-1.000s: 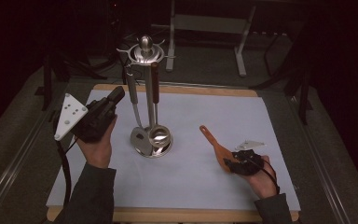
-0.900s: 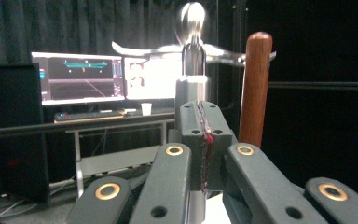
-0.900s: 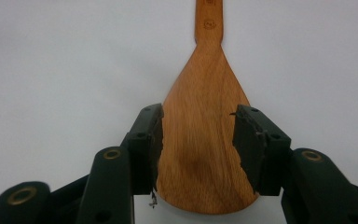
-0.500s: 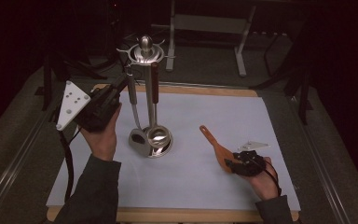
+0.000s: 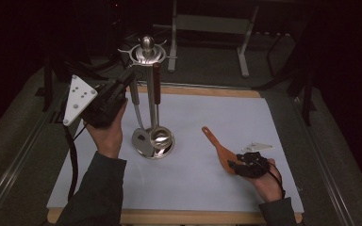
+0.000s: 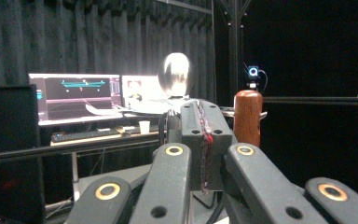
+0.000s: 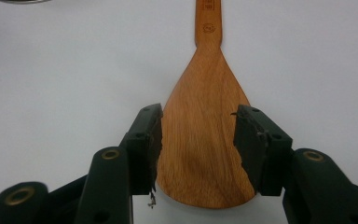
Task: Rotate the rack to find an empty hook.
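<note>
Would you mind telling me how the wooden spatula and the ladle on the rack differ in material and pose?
The wooden spatula lies flat on the white mat; the ladle hangs upright from the rack. The spatula is all wood, while the ladle is shiny metal with a brown handle. The right gripper has its jaws about the spatula's blade; the ladle hangs free. Both are long-handled kitchen tools.

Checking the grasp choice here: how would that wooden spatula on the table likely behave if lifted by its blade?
The wooden spatula looks solid and stiff, so it probably won't bend. Its flat blade sits between the right gripper jaws; the long handle may droop. Smooth wood might slip.
</note>
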The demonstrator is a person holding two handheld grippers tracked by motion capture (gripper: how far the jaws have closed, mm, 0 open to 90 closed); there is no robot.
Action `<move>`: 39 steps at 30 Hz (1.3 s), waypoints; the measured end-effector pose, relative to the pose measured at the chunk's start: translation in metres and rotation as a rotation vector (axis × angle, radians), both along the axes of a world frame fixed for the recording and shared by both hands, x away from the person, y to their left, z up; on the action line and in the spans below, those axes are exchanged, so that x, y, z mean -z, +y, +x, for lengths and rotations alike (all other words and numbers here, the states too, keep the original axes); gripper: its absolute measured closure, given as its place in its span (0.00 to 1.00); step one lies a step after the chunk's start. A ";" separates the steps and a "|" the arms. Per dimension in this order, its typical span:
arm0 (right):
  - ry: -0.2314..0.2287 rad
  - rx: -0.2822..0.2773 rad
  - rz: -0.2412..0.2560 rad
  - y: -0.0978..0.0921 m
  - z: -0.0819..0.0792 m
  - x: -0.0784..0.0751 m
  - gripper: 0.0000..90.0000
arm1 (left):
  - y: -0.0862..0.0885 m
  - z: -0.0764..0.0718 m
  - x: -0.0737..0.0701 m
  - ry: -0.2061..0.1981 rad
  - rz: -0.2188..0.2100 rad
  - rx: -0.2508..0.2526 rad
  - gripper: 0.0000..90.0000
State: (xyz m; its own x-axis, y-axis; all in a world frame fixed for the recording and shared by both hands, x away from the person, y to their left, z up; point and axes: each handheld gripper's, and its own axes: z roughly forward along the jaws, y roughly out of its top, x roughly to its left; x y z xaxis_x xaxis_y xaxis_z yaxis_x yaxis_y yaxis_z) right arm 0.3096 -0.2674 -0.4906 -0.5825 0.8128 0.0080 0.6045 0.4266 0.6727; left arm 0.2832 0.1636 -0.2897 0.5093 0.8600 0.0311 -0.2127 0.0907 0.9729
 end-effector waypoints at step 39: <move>0.005 0.017 -0.012 -0.006 0.001 0.003 0.57 | 0.015 0.018 -0.005 0.034 0.010 -0.099 1.00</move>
